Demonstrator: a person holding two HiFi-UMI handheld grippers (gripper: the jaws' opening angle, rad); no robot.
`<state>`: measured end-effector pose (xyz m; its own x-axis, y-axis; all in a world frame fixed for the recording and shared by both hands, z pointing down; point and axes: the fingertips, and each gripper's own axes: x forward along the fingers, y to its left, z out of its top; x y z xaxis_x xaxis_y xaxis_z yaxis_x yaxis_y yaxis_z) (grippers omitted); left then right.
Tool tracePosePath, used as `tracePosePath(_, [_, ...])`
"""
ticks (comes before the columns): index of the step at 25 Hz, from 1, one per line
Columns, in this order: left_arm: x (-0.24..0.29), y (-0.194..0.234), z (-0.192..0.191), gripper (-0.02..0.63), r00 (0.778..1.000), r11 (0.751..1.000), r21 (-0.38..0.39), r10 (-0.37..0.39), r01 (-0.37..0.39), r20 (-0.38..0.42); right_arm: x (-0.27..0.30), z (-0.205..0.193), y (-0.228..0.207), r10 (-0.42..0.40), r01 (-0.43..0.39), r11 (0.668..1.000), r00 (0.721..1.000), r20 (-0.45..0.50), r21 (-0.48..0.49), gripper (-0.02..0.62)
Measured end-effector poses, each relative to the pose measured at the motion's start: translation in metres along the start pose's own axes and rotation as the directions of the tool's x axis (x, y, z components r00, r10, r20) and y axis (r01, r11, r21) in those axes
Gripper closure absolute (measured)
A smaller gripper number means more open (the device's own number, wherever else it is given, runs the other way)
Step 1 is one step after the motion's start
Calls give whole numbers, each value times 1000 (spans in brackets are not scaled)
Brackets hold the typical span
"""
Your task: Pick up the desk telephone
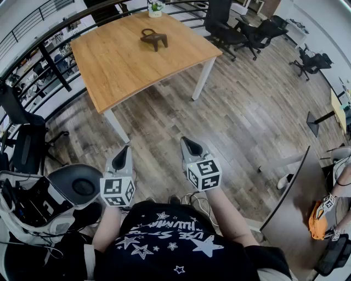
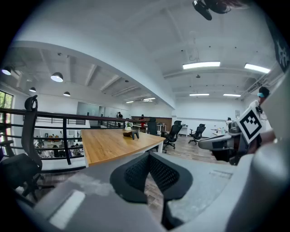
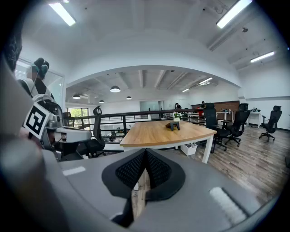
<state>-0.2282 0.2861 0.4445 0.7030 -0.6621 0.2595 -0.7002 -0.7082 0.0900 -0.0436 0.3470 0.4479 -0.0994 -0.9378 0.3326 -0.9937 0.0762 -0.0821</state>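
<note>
Both grippers held low in front of the person's dark star-printed shirt (image 1: 164, 247), side by side, aimed slightly downward toward the table. Left gripper (image 1: 122, 158): jaws clenched, the tips touching in its own view, nothing between them. Right gripper (image 1: 191, 146): jaws likewise pressed together and empty. A stretch of bare wood-plank floor (image 1: 236, 115) lies between the grippers and the table. Wooden table (image 1: 120, 68) with white legs stands well apart from both grippers. Desk telephone (image 1: 153, 38), dark, sits on the tabletop toward its far side, untouched. Just beyond it, at the far edge, a small potted plant (image 1: 156, 7). Black railing (image 1: 33, 38) runs behind and to the left of the table; black office chairs (image 1: 225, 27) stand off its right far corner.
</note>
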Motion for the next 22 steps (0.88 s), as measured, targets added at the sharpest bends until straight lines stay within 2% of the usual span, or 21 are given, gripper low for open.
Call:
tracePosePath(7, [13, 38, -20, 606, 999, 1000, -12, -23, 22, -23, 39, -12, 18, -5, 5, 1000, 1000, -20, -11, 597])
tracePosePath(12, [-3, 30, -22, 606, 999, 999, -16, -38, 38, -39, 24, -13, 27, -14, 13, 1000, 1000, -26, -12, 597])
tracePosePath(16, [-5, 41, -29, 606, 997, 998, -27, -51, 50, -51, 28, -20, 37, -34, 33, 999, 999, -35, -23, 597])
tracePosePath(22, [-5, 55, -46, 606, 994, 996, -51, -80, 76, -77, 30, -33, 35, -98, 97, 995, 994, -56, -17, 595])
